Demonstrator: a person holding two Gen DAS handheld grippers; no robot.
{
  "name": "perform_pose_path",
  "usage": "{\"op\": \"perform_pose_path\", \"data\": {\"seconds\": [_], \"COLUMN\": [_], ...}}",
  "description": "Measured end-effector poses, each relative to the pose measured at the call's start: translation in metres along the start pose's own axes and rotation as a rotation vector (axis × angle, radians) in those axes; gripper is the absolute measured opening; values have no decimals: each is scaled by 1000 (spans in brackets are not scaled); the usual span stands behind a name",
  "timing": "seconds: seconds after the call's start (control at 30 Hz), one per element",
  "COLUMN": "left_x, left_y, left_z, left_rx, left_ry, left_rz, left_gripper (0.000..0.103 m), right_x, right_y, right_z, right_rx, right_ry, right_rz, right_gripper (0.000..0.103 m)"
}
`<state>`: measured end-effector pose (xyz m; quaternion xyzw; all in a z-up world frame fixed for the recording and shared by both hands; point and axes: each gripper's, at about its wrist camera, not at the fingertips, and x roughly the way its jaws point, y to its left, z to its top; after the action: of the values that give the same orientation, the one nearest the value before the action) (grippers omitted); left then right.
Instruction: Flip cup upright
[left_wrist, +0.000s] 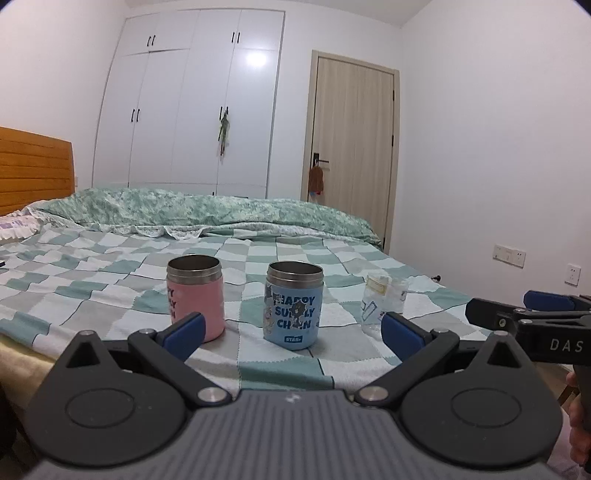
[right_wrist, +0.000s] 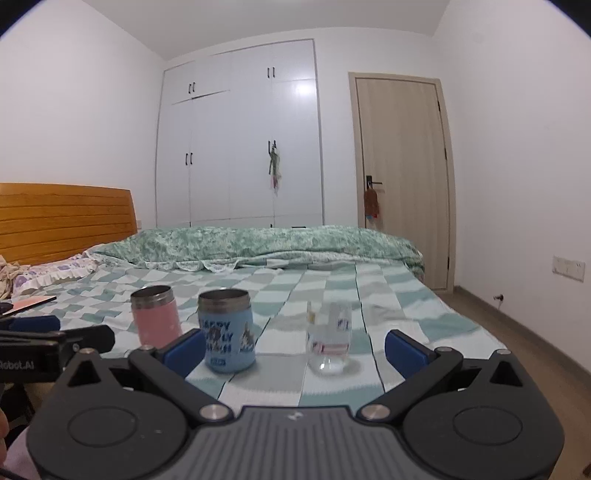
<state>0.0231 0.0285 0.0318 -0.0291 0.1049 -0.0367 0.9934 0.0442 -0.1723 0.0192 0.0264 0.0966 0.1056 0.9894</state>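
- Three cups stand in a row on the checked bed cover (left_wrist: 110, 273) in the left wrist view: a pink cup (left_wrist: 195, 295) with a steel rim, a blue cup (left_wrist: 294, 304) with cartoon print and steel rim, and a clear glass cup (left_wrist: 384, 304) on the right.
- Both steel-rimmed cups are cylinders, mouths up; nothing shows inside them.
- Left gripper (left_wrist: 293, 334) hangs in front of the blue cup, its blue-padded jaws spread wide and holding nothing.
- Right wrist view: the glass cup (right_wrist: 330, 338) is see-through with printed marks and somewhat blurred; which end is up cannot be told.
- Blue cup (right_wrist: 229, 330) and pink cup (right_wrist: 155, 319) sit to its left.
- Right gripper (right_wrist: 295, 349) is spread wide, empty, short of the cups.
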Motion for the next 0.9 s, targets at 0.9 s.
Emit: {"op": "perform_pose_path", "data": {"seconds": [0.9], "left_x": [-18], "left_y": [9], "left_z": [-23], "left_rx": [-14], "left_ry": [-41], "left_rz": [16], "left_gripper": [103], "right_x": [-11], "right_y": [-2], "right_z": [-17], "right_rx": [34], "right_ry": [0], "right_rz": [-15], "right_gripper": [103]}}
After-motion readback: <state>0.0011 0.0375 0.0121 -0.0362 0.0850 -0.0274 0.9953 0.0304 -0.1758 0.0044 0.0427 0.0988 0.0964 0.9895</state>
